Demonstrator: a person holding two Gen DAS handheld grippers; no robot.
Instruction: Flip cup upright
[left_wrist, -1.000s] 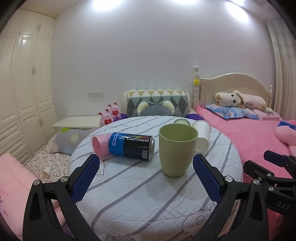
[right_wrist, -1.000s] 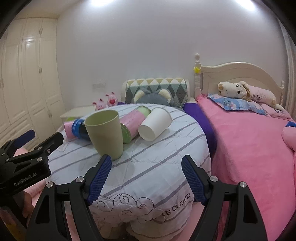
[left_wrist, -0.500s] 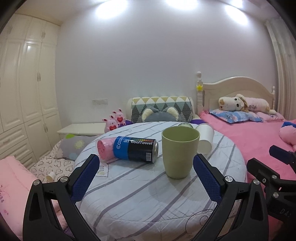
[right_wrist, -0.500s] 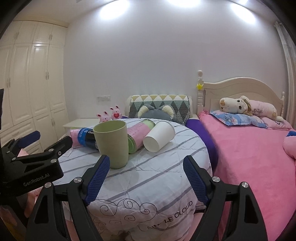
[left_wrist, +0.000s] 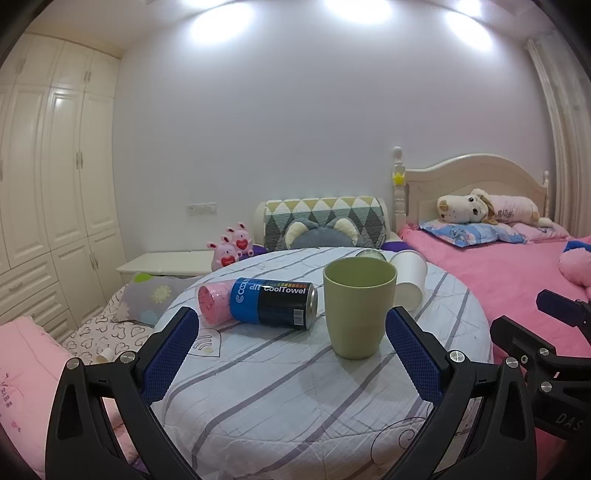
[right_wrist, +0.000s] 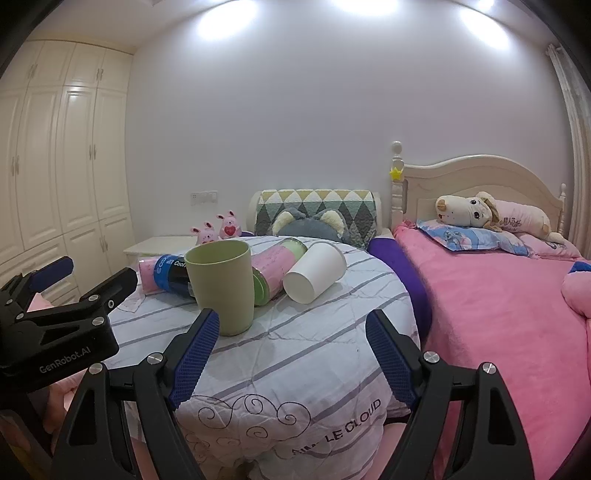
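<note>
Green cup (left_wrist: 359, 305) upright on table, ahead of left tool (left_wrist: 291, 354); both tools spread apart.

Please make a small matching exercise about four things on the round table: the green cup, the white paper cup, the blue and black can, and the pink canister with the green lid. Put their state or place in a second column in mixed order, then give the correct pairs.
Things:
1. green cup
2. white paper cup
3. blue and black can
4. pink canister with the green lid

States or places:
A. lies on its side, label reads CoolTowel
B. stands upright, mouth up
C. lies on its side between the green cup and the paper cup
D. lies on its side, closed base toward the right wrist camera

Pairs: 1-B, 2-D, 3-A, 4-C
</note>
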